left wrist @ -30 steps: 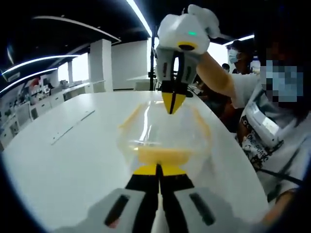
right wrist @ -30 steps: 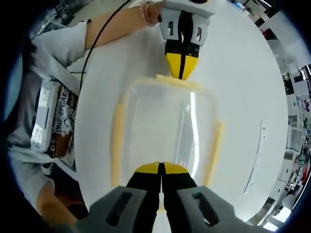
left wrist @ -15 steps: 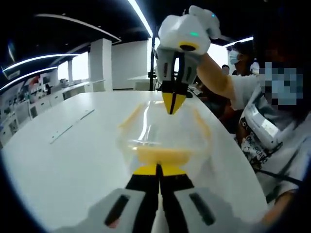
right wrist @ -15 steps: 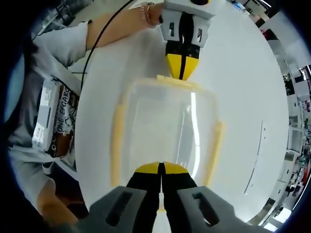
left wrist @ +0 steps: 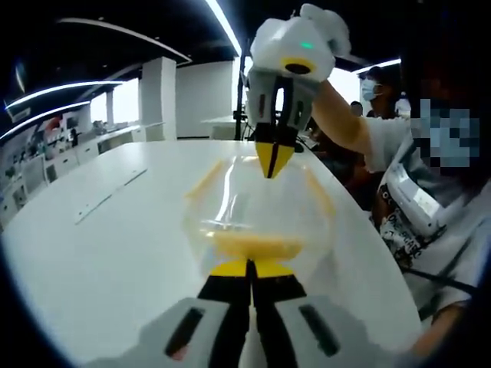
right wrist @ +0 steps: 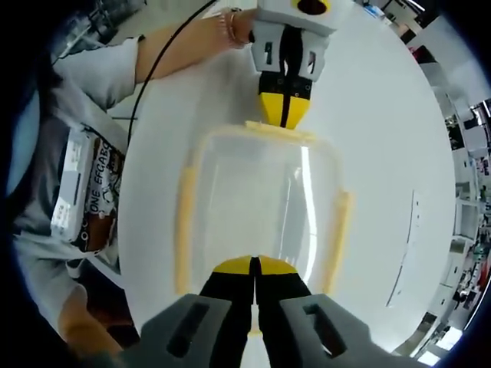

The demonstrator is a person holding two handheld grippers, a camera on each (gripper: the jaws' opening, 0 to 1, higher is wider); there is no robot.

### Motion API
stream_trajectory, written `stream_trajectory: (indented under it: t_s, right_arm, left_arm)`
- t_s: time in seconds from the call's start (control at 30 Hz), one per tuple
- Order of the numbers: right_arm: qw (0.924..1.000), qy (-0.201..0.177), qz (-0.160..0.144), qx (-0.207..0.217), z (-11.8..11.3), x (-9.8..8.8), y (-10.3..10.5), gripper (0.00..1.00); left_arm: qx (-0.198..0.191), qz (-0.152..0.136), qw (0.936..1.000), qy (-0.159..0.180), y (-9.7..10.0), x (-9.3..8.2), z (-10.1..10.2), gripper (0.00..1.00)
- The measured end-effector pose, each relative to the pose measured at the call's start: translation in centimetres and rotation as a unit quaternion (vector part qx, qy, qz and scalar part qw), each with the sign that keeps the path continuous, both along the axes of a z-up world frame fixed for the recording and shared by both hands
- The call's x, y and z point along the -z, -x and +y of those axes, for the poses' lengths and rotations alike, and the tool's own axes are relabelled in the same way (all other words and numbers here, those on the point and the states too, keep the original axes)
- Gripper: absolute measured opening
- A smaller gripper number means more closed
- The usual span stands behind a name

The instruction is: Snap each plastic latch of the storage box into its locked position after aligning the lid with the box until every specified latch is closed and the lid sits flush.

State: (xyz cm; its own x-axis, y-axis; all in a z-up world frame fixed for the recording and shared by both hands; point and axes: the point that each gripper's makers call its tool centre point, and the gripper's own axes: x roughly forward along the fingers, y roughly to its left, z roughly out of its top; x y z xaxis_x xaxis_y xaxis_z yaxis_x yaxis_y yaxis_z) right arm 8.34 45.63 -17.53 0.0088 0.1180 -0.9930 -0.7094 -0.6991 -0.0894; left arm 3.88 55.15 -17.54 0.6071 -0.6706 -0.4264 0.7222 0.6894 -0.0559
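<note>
In the left gripper view, the left gripper rises from the bottom with its yellow-tipped black jaws pressed together, tips against the near yellow latch of the storage box; whether the latch is pinched between them cannot be told. The box is a clear, rounded-corner plastic container under a transparent lid edged in yellow, with yellow latches running down its two long sides, and it sits on the white table. At its far end the right gripper points down from above, jaws closed to a yellow point that meets the far rim of the lid. A person in a white printed shirt sits at the right. In the right gripper view, the right gripper comes up from the bottom, jaws shut together, tips resting at the near edge of the storage box. Seen from above, the lid is see-through with a bright glare streak, and yellow latches lie along both sides. At the far end the left gripper, jaws closed, touches the far yellow latch. The white table surrounds the box.
</note>
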Motion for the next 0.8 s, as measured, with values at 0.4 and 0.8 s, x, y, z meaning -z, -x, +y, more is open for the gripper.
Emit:
stream_trajectory:
  t_s: [0.4,0.8]
  right_arm:
    - [0.9999,0.007,-0.007,0.006,0.7,-0.2,1.2,0.00]
    - [0.9999,0.000,0.014,0.003,0.9,-0.7,1.3,0.00]
  left_arm:
    - [-0.006,0.001,1.0000,0.002,0.0,0.3,0.0,0.00]
    - [-0.021,-0.003,0.9997,0.007,-0.3,0.2,0.2,0.00]
